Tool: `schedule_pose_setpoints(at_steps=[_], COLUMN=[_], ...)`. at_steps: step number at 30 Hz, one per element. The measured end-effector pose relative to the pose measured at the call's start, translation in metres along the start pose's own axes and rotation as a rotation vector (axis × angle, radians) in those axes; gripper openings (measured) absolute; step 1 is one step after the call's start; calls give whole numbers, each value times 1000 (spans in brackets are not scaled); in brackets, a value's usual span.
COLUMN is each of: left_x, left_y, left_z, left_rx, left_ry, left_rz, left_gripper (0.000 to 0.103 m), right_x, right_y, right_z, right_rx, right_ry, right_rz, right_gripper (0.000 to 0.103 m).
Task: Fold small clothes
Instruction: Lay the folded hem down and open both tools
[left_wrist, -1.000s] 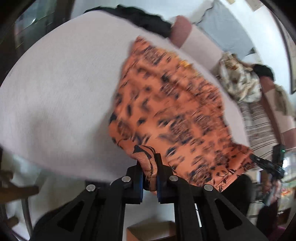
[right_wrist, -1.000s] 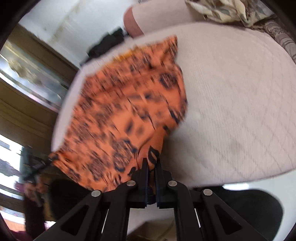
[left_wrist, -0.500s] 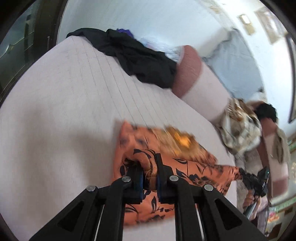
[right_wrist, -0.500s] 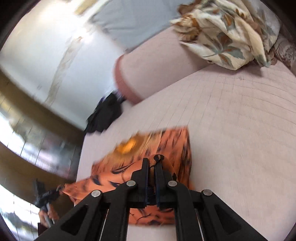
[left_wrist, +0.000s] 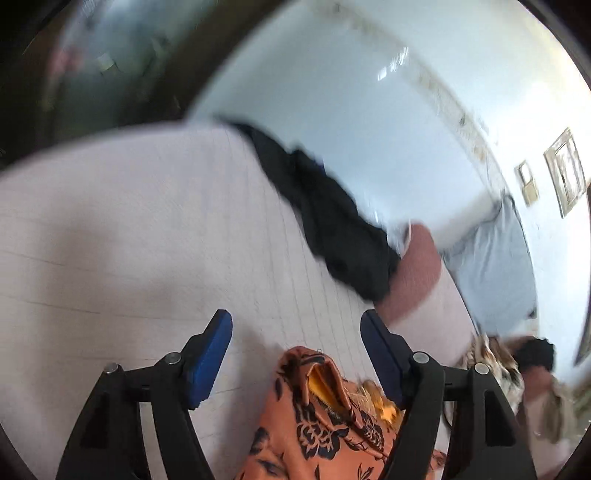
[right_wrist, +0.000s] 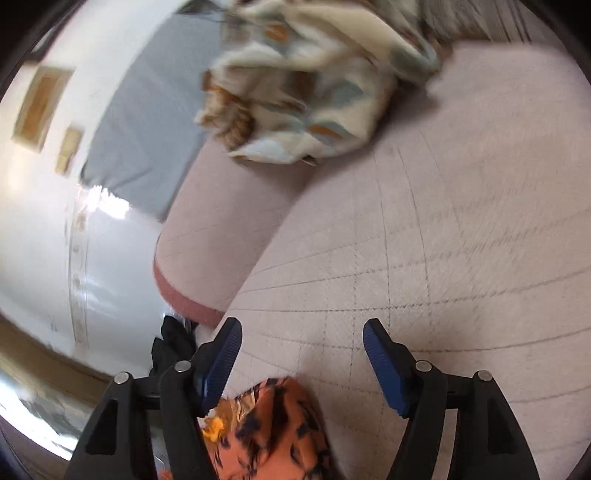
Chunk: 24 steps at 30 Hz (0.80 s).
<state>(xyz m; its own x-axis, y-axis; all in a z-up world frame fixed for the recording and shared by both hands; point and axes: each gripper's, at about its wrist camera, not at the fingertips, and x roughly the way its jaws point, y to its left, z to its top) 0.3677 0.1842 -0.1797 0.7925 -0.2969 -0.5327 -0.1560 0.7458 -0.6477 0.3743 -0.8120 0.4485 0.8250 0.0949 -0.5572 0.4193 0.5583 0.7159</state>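
Both grippers, clamped on the orange patterned garment (left_wrist: 325, 424) a second ago, have just been opening and now stand wide, their blue pads clear of the cloth. Low in the left wrist view, the left gripper (left_wrist: 295, 354) has the garment's folded edge lying between and behind its fingers (left_wrist: 208, 360), untouched. At the bottom of the right wrist view, the right gripper (right_wrist: 301, 360) is the same, the garment (right_wrist: 273, 432) lying on the pale quilted bed (right_wrist: 461, 240). A black garment (left_wrist: 332, 221) lies at upper centre; a floral cloth (right_wrist: 314, 92) sits upper right.
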Motion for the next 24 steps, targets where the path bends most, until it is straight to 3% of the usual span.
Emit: schedule_pose_setpoints(at_steps=[3,4,5,6,7,9,11,14,17,21,24], left_x=[-15,-13,-9,-6,-3,7,17,20,25,22,20], left_y=[-29,-41,-51,-57,-63,-69,-70,-73,-66,-60,-61], left_z=[-34,-53,-73,-91,-111,-141,-153,-153,-137,-124,-126], left_rx=[109,156,196,239,271,360,432,506,437,336,343], left_ry=[79,139,204,250,278,295,303,266,261,289,298], left_rz=[138,200,214,139,115,167,218,250,238,203,229], left_gripper=[76,77,77,77,77,77,77,77,77,77,77], right_x=[-6,-1,3,8,20,47,77,124,163,148,132], right_y=[48,75,88,101,116,129,140,164,180,200,219], right_z=[-28,-55,-73,-96,-124,-158,-170,-156,-122,-109,-145], right_rx=[-250,-387,-457,-527,-602,-683,-748,-803,-676,-580,-660], right_ry=[118,192,241,300,368,442,434,379,332,259,361], right_rz=[-28,-60,-67,-77,-115,-198,-285,-334,-366,-260,-169], right_gripper=[67,64,54,47,42,40,40,40,40,40,40])
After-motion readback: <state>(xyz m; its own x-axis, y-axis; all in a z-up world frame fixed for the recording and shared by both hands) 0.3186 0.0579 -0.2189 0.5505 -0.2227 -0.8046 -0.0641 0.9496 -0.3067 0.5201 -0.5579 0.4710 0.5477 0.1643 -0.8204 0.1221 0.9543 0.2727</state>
